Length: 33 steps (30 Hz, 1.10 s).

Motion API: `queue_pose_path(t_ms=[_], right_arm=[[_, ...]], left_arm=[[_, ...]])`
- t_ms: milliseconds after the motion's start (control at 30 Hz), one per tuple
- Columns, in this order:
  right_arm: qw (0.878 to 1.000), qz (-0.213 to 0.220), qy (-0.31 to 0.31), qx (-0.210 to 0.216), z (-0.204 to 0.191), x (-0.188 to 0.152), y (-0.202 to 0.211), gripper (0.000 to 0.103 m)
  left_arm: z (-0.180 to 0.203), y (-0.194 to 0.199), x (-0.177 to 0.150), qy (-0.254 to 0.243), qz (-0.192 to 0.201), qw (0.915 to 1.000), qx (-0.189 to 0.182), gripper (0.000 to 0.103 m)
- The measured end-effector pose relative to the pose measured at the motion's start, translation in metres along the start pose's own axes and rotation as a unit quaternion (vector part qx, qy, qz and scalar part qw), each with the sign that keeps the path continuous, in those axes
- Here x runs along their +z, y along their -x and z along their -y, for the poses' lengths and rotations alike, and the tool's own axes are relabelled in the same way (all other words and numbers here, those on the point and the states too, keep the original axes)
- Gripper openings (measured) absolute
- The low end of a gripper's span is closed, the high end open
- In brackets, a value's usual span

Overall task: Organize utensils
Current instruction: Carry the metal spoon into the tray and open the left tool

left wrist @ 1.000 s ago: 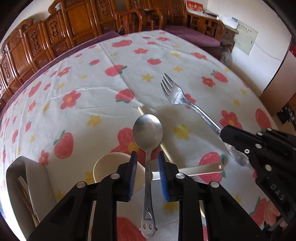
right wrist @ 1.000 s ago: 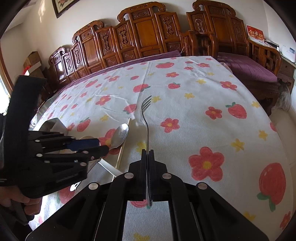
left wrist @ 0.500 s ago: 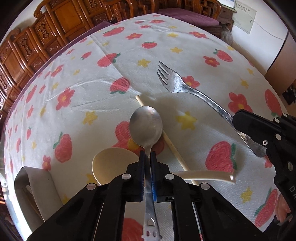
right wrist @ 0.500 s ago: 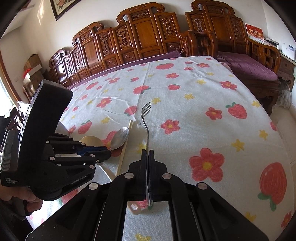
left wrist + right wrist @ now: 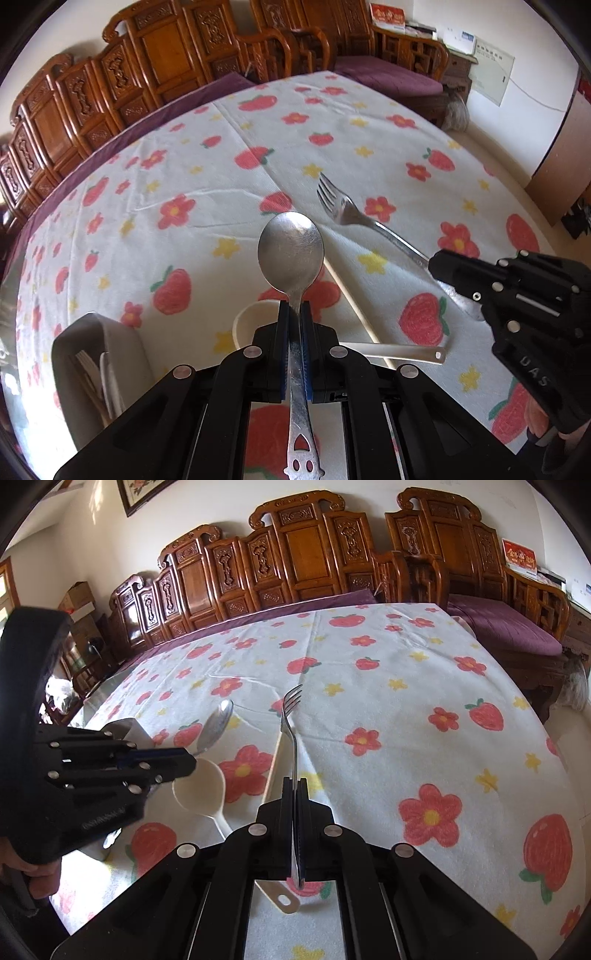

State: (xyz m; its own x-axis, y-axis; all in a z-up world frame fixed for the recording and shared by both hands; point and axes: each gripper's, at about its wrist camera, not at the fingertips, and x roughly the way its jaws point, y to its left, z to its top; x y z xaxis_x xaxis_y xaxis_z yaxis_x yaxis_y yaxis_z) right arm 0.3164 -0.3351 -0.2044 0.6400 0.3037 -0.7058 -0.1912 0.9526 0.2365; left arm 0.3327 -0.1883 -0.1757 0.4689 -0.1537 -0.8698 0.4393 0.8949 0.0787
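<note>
Left claw (image 5: 294,314): closed on the neck of a metal spoon (image 5: 291,251), whose bowl stood clear ahead of the blue pads (image 5: 283,347) and whose pierced handle end ran back between the arms. The spoon appeared lifted off the surface (image 5: 192,155), which was covered by a white cloth printed with strawberries and flowers.

Right claw (image 5: 294,794): closed on the handle of a metal fork (image 5: 291,716), tines pointing forward and away from the camera, the handle held edge-on between the pads. Whether the tines touched the cloth could not be told.

Beneath the spoon lay a cream plastic ladle (image 5: 391,350), its bowl partly hidden behind the left claw and its handle reaching toward the right claw. A pale chopstick (image 5: 351,299) lay on the cloth, crossing the ladle handle.

A grey utensil holder (image 5: 122,354) stood at the near left edge of the surface, beside the left claw; it held some utensils, too dim to identify. Carved wooden chairs (image 5: 303,554) lined the far side.

A hand (image 5: 37,878) gripped the left device in the right wrist view.
</note>
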Motion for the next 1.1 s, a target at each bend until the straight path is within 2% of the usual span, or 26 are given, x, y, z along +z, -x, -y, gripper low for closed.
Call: queue_pose_path(t_ms=[200,600,833,1100], right_arm=[[1.0,0.006,0.028,0.012,-0.026,0.001,0.006,0.003],[0.997,-0.002,0.076,0.027,-0.069,-0.006,0.007,0.003],[0.995,0.0,0.089,0.033,-0.082,-0.009,0.009,0.003],[0.994,-0.003,0.106,0.039,-0.098,-0.014,0.009,0.003]], left_arm=[[-0.024,0.027,-0.009,0.019,0.024,0.9995,0.008,0.005],[-0.101,0.057,-0.057,0.069,0.043,0.9962,0.031,0.005],[-0.14,0.045,-0.082,0.101,0.034,0.9932,0.048,0.005],[-0.155,0.016,-0.108,0.118,0.005,0.9914,0.056,0.005]])
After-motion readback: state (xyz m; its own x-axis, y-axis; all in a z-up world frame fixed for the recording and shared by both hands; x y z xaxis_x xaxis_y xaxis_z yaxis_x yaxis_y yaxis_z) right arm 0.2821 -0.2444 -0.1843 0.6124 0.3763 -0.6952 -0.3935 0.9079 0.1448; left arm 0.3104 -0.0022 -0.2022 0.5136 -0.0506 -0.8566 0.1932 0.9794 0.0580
